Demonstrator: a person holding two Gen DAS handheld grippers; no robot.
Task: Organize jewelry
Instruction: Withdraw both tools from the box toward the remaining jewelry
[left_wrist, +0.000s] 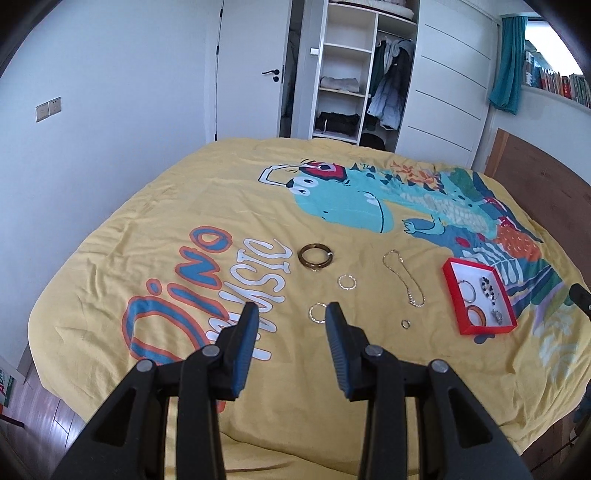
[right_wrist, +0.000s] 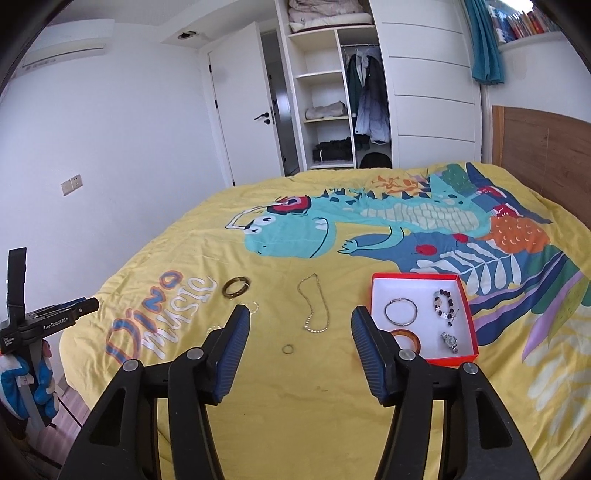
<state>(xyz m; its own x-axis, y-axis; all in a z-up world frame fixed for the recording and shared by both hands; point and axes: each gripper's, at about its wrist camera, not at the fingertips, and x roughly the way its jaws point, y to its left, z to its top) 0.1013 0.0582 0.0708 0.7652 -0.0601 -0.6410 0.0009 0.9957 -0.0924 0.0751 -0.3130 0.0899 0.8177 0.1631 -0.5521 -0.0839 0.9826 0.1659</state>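
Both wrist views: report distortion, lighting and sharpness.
Left wrist view: strong fisheye bending, black corners; even daylight, red box and silver hoop sharp, left gripper slightly soft. Right wrist view: same bowing of walls; chain necklace crisp, small ring tiny, right gripper shadowless.

On the bedspread (left_wrist: 147, 206): one brown bangle (left_wrist: 316, 255), two silver hoops (left_wrist: 347, 282) (left_wrist: 317, 313), one chain necklace (left_wrist: 404, 277), one small ring (left_wrist: 406, 324). One red box (right_wrist: 466, 309) holds four pieces: silver bangle (right_wrist: 401, 312), beaded bracelet (right_wrist: 444, 307), orange bangle (right_wrist: 413, 338), watch (right_wrist: 449, 341).
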